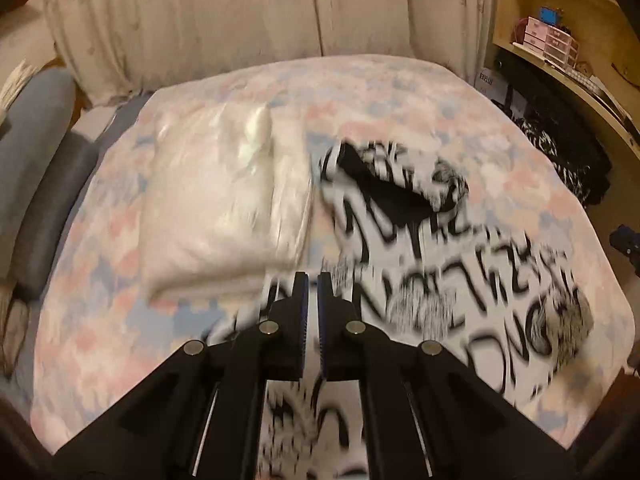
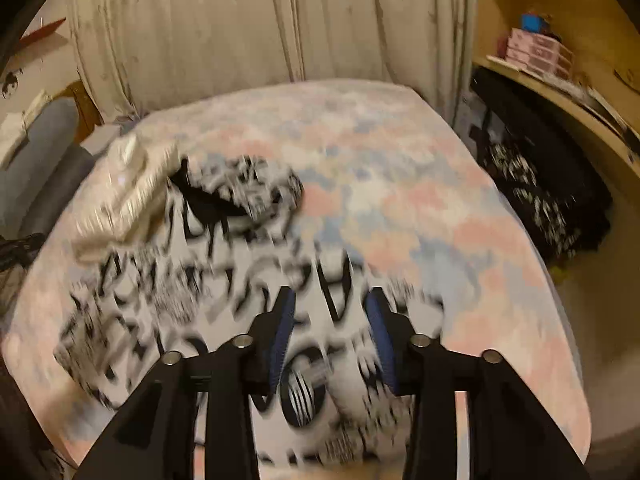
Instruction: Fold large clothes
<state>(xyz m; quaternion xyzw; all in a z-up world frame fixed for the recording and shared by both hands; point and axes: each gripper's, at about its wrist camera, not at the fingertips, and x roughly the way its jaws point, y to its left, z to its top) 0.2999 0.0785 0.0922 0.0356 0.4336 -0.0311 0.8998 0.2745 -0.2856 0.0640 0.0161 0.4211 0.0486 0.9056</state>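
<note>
Here the white cotton garment with bold black lettering (image 1: 452, 264) lies spread on the bed cover with pink and blue patches (image 1: 100, 320), right of a folded white cloth pile (image 1: 224, 200) at the far left. The left gripper (image 1: 313, 284) has its jaws almost shut, and whether a thin fold sits between them I cannot tell. The right gripper (image 2: 331, 300) stands half open above the cloth and holds nothing, probably to let that side settle flat.
</note>
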